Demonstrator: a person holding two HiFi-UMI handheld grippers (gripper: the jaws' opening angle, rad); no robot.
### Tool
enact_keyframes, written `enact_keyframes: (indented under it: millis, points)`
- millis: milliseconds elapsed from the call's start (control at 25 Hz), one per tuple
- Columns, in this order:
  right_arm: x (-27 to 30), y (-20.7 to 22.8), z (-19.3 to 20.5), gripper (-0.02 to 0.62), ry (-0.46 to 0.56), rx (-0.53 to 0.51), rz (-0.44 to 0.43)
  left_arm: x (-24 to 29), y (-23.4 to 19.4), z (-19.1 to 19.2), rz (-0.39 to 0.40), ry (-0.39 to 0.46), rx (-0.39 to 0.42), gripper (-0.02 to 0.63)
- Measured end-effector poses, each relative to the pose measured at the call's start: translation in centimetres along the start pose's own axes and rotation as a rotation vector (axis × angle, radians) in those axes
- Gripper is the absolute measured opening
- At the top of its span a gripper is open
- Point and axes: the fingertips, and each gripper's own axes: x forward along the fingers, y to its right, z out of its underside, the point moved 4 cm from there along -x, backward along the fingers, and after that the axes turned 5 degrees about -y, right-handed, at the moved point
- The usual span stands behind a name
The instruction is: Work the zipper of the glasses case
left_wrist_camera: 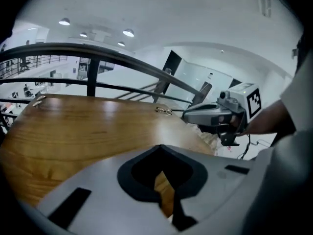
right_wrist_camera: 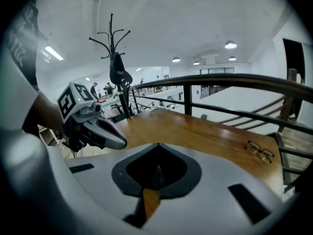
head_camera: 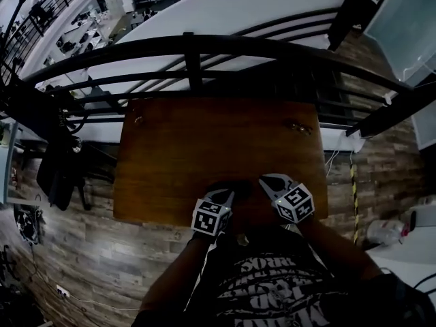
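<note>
No glasses case shows clearly in any view; only a dark blur lies between the gripper tips in the head view, and I cannot tell what it is. My left gripper [head_camera: 228, 195] hangs shut over the near edge of the brown wooden table [head_camera: 204, 142], holding nothing. My right gripper [head_camera: 263, 180] is beside it, shut and empty, tips angled left. In the left gripper view my own jaws [left_wrist_camera: 161, 175] meet over bare wood, with the right gripper [left_wrist_camera: 188, 115] ahead on the right. In the right gripper view my jaws [right_wrist_camera: 156, 170] are shut and the left gripper [right_wrist_camera: 122, 142] floats at left.
A pair of glasses [head_camera: 298, 125] [left_wrist_camera: 164, 111] [right_wrist_camera: 259, 152] lies at the table's far right corner. A small metal item [head_camera: 138, 120] sits at the far left corner. A black railing [head_camera: 191, 46] runs behind the table. A coat stand [right_wrist_camera: 115, 58] stands to the left.
</note>
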Motion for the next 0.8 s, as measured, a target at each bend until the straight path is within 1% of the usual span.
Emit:
enact_keyframes:
  millis: [80, 120, 200, 280, 400, 480, 560, 800]
  points:
    - [1.1, 0.6, 1.5, -0.002, -0.072, -0.028, -0.048, 2.2, 0.0, 0.3, 0.009, -0.052, 0.008, 0.008]
    - [1.8, 1.0, 2.2, -0.002, -0.106, -0.067, -0.066, 3.3, 0.0, 0.3, 0.01, -0.073, 0.012, 0.008]
    - [3.3, 1.7, 4.2, -0.002, -0.182, -0.175, -0.099, 5.3, 0.0, 0.5, 0.003, -0.118, 0.022, 0.008]
    - [4.3, 2.2, 6.4, -0.002, -0.279, -0.285, -0.144, 6.9, -0.2, 0.8, -0.012, -0.163, 0.028, 0.008]
    - [5.3, 3.2, 9.2, -0.002, -0.399, -0.435, -0.205, 9.0, -0.5, 1.4, -0.052, -0.22, 0.032, 0.008]
    - [5.8, 3.9, 10.6, -0.002, -0.434, -0.485, -0.254, 10.2, -0.8, 1.9, -0.083, -0.253, 0.025, 0.008]
    - [6.3, 4.1, 11.3, -0.002, -0.45, -0.518, -0.316, 10.8, -0.7, 2.5, -0.092, -0.276, 0.01, 0.008]
    - [7.8, 4.0, 11.1, 0.002, -0.45, -0.674, -0.44, 10.6, -0.9, 2.0, -0.091, -0.276, -0.089, 0.008]
